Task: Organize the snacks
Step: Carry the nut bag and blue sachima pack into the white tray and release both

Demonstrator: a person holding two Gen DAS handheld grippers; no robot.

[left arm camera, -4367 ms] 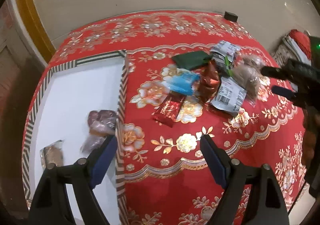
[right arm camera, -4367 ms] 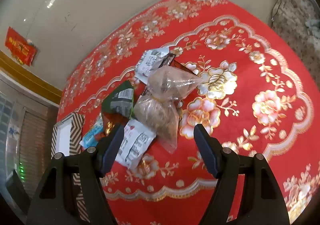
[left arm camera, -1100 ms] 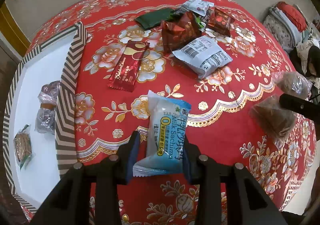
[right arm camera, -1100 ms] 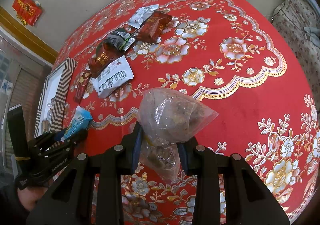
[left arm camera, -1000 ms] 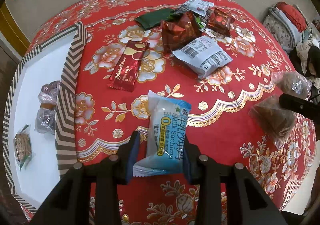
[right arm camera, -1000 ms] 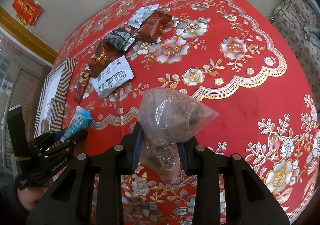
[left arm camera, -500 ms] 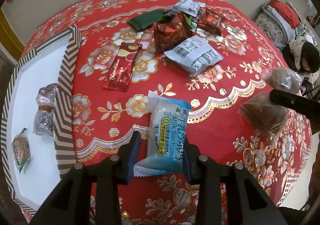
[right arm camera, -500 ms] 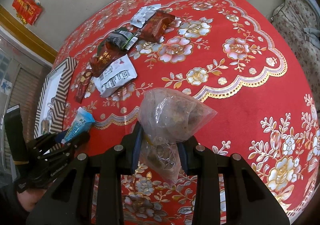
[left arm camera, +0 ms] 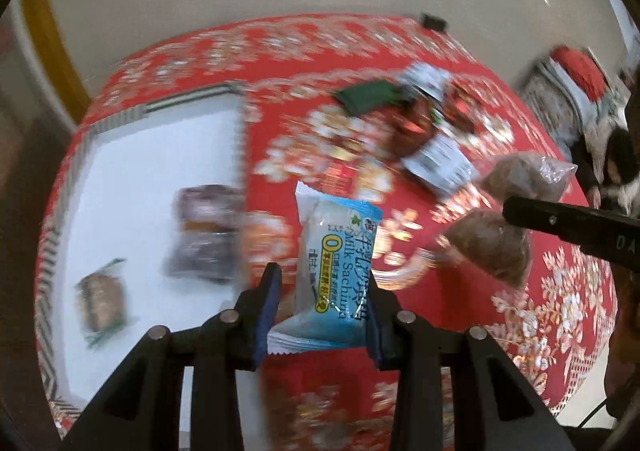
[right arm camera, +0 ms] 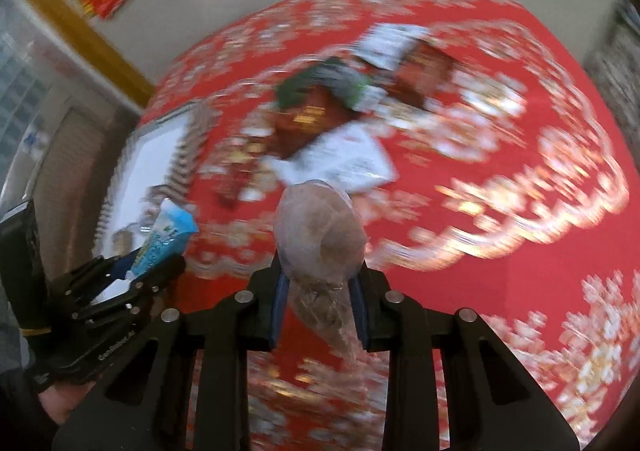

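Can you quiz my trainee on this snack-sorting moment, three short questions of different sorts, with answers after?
1. True or false: the left gripper is empty.
2. What does the right gripper hold: A) green packet, B) clear bag of brown snacks, C) red bar?
3. Where is the white tray in the left wrist view?

Key:
1. False; it is shut on the blue Milk Sachima packet.
2. B, the clear bag of brown snacks.
3. Left of the red tablecloth area, with wrapped snacks already in it.

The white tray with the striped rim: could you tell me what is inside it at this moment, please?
Inside the white tray lie two purplish wrapped snacks and a brownish packet; blur hides details, and the left gripper covers its near corner.
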